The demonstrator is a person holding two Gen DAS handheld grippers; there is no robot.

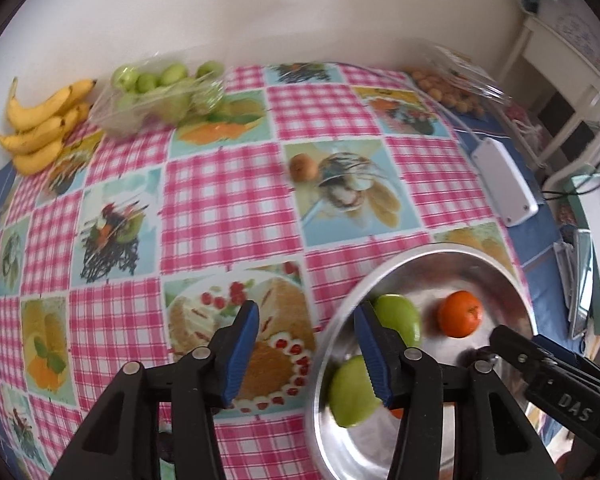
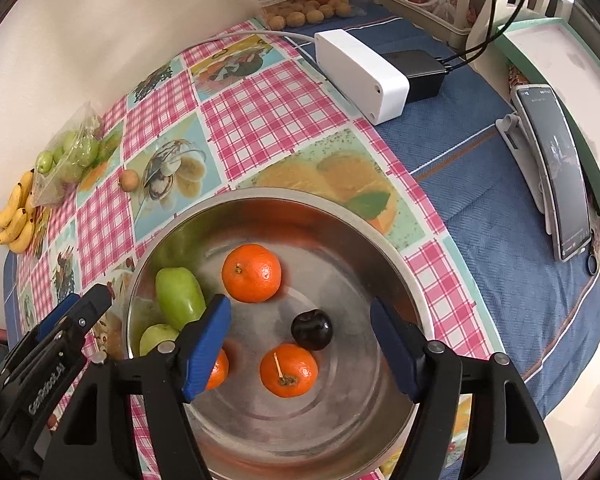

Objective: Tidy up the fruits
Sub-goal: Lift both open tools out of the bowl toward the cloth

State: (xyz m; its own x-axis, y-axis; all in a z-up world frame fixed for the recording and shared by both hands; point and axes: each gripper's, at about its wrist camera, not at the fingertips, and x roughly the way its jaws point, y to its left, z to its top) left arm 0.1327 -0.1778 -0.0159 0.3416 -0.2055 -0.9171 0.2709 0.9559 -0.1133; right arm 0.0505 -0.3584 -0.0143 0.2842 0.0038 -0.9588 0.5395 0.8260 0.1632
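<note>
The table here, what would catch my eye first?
Probably the shiny metal bowl at the near edge, holding bright oranges, green fruits and one dark cherry. Next, the loud pink checked tablecloth, with yellow bananas at its far left corner by the wall.

Left wrist view looks down across the pink checked tablecloth [image 1: 228,200]; right wrist view hovers close above the round steel bowl [image 2: 400,264], seen in both.
</note>
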